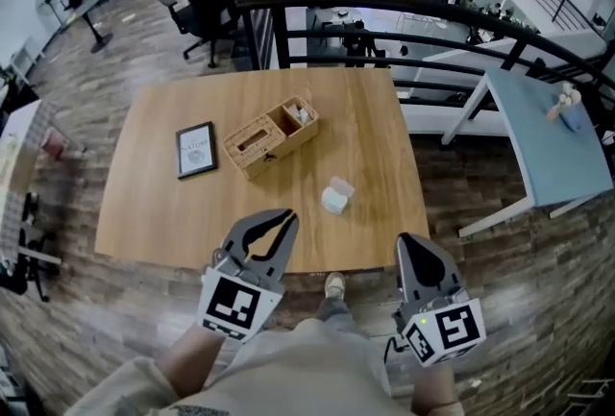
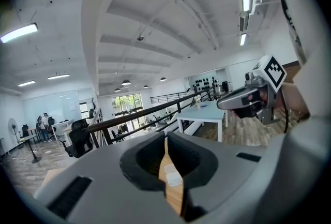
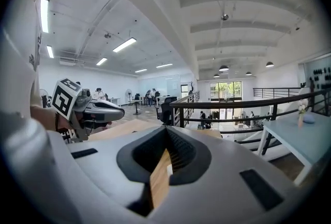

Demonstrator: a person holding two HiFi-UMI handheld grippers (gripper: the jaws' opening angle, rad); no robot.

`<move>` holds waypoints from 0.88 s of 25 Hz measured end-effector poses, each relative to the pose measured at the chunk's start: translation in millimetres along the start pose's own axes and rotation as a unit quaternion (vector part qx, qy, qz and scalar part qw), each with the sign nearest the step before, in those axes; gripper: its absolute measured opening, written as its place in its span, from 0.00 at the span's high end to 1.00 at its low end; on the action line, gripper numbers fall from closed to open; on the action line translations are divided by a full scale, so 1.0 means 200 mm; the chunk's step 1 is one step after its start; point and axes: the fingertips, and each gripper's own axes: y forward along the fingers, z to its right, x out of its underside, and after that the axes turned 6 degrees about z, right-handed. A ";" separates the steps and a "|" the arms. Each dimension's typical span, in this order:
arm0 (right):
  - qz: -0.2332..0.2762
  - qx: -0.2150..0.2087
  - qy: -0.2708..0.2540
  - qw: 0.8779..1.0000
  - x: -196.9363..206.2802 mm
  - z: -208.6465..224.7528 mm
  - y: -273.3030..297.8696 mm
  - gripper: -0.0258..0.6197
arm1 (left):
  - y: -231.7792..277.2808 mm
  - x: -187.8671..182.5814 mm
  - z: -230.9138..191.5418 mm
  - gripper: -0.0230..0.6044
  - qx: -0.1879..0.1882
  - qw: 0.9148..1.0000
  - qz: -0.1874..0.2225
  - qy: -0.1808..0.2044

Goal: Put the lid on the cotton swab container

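The cotton swab container [image 1: 335, 197] is a small white-and-clear box near the front of the wooden table [image 1: 163, 212]. Whether its lid is on or lying beside it is too small to tell. My left gripper [image 1: 285, 215] hangs over the table's front edge, left of the container and nearer to me, jaws together and empty. My right gripper [image 1: 407, 241] is off the front right corner, also shut and empty. Through the slit of the left gripper [image 2: 166, 138] I see the white container [image 2: 173, 179]. The right gripper [image 3: 168, 132] shows only a strip of tabletop.
A black picture frame [image 1: 196, 150] and a wicker box [image 1: 269, 135] with compartments stand farther back on the table. A black railing [image 1: 384, 15] runs behind, a light blue table [image 1: 548, 135] is to the right, and office chairs [image 1: 207, 6] are at the back left.
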 end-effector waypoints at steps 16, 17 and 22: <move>0.003 -0.099 -0.014 0.995 -0.10 0.65 0.58 0.92 | 0.64 -0.12 -0.25 0.91 -0.108 0.994 -0.013 -0.008; 0.003 -0.101 -0.012 0.995 -0.10 0.67 0.59 0.92 | 0.65 -0.11 -0.26 0.92 -0.111 0.994 -0.016 -0.008; -0.001 -0.106 -0.005 0.994 -0.09 0.70 0.67 0.92 | 0.65 -0.13 -0.31 0.93 -0.118 0.993 -0.019 -0.016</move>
